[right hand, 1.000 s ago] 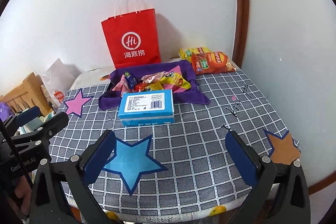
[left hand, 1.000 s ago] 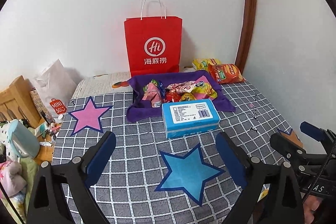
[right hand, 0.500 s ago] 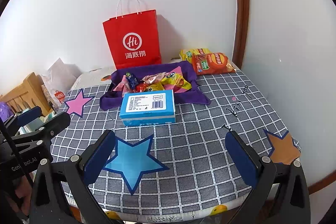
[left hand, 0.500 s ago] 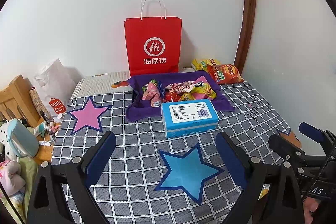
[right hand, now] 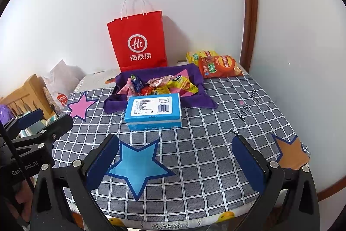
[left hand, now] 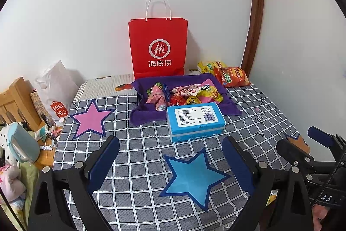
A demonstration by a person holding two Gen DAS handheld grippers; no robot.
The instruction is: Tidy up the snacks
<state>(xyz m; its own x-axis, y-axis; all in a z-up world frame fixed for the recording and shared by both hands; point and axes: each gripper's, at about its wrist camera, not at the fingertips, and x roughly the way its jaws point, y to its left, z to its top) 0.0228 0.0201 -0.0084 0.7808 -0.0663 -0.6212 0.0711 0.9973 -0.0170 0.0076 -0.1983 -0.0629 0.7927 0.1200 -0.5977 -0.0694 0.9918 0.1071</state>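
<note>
1. Left wrist view: left tool [left hand: 170, 157] spread wide, grasping nothing, hovering over the near part of the counter [left hand: 134, 157] with its grey checked cloth.
2. Right wrist view: right tool [right hand: 175, 157] likewise released and empty, poised above the near edge of the counter.
3. Blue box [left hand: 195, 120] lying flat, label side up — the landmark for everything else.
4. Just behind the blue box, touching it: purple cloth tray [left hand: 142, 116] heaped with wrapped snacks [left hand: 192, 93] in pink, yellow and red.
5. Behind the tray, farther back from the blue box: red paper bag [left hand: 157, 47] standing upright against the wall.
6. Back and to the right of the blue box: orange chip bag [left hand: 232, 76] lying flat, overlapping a yellow packet [left hand: 207, 66] at the far corner.
7. In front of the blue box: blue star [left hand: 194, 176] flat on the cloth, between the left tool's fingers [left hand: 106, 159].
8. Left of the blue box: pink star [left hand: 90, 119]; right and nearer — orange star [right hand: 290, 152], by the counter's edge.
</note>
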